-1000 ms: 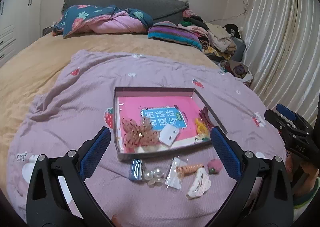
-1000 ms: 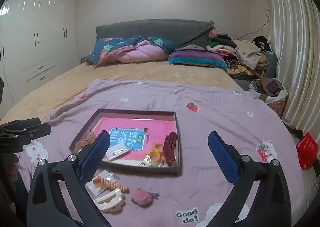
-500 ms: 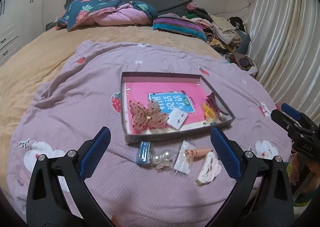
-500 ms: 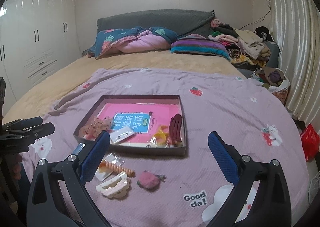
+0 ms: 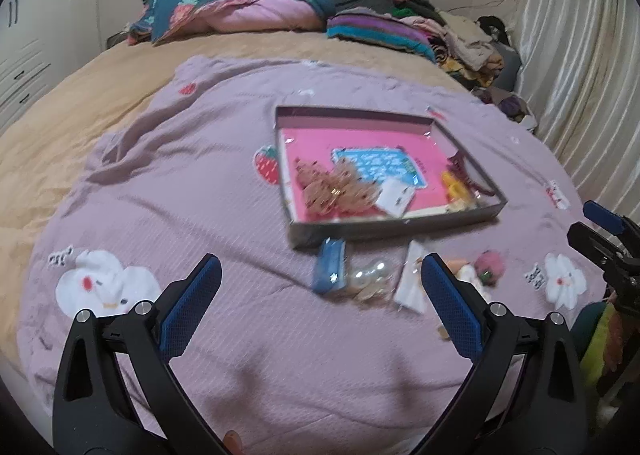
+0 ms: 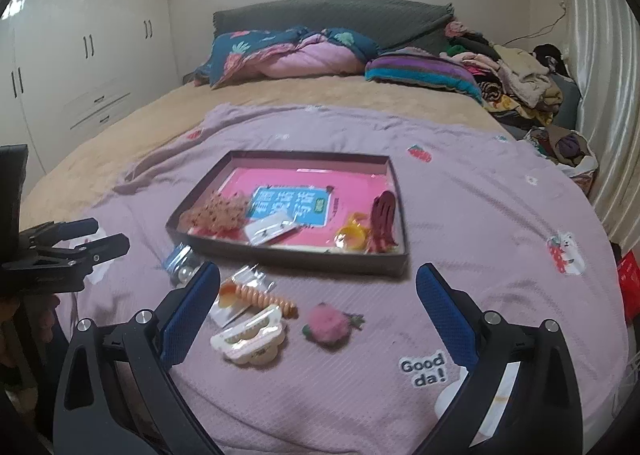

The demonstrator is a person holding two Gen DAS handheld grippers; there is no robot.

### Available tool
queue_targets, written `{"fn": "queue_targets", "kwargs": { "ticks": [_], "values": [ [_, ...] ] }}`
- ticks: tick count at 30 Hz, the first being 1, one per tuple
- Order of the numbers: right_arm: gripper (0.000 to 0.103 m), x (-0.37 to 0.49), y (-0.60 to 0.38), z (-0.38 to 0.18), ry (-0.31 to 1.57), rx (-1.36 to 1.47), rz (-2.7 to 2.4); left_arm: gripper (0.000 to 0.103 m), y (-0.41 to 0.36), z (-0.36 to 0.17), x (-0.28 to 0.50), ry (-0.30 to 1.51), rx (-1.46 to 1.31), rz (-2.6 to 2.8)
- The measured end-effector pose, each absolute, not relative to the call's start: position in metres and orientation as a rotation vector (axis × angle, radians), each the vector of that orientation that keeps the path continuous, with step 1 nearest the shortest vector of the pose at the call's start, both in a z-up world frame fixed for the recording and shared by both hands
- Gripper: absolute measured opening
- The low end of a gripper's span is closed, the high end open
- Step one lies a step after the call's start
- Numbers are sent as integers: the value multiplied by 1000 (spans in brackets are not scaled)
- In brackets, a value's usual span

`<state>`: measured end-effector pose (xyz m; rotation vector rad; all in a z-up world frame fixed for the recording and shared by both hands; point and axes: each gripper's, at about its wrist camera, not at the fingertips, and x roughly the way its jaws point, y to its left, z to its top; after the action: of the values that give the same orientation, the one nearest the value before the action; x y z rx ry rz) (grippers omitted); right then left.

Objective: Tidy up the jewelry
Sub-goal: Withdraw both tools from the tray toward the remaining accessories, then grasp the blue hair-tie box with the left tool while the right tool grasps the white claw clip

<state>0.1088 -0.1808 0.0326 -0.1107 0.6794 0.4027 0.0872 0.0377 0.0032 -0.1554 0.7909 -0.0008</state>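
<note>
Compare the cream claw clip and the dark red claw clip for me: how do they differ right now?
The cream claw clip lies on the purple blanket, outside the tray; the dark red claw clip already sits inside it, by the right wall. Cream is scalloped, red long and narrow. Neither is held.

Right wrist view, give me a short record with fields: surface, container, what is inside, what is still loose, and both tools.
surface: lilac patterned blanket on a bed
container: shallow dark cardboard tray with pink floor
inside: beige lace bow, yellow clip, dark red claw clip, white card
loose: cream claw clip, orange spiral hair tie, pink fuzzy strawberry clip, pearl beads
left tool: open, empty
right tool: open, empty
</note>
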Motion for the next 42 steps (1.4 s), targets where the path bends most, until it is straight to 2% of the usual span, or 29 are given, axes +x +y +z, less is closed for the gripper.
{"fn": "queue_targets", "kwargs": {
  "ticks": [11, 19, 23, 32, 40, 42],
  "values": [
    [98, 95, -152, 3, 756, -167, 481, 93, 42, -29, 84, 860, -116, 28],
    [98, 89, -126, -24, 778, -246, 531, 73, 37, -49, 92, 904, -89, 9],
    [98, 92, -119, -39, 801, -261, 542, 57, 40, -60, 98, 930, -106, 5],
    [97, 108, -112, -64, 829, -268, 535, 50, 41, -67, 107, 949, -163, -35],
    [72, 126, -113, -79, 902, -217, 558, 43, 38, -71, 122, 962, -163, -41],
    [72, 126, -112, -80, 906, -212, 561, 43, 37, -71, 124, 960, -174, -53]
  ]
}}
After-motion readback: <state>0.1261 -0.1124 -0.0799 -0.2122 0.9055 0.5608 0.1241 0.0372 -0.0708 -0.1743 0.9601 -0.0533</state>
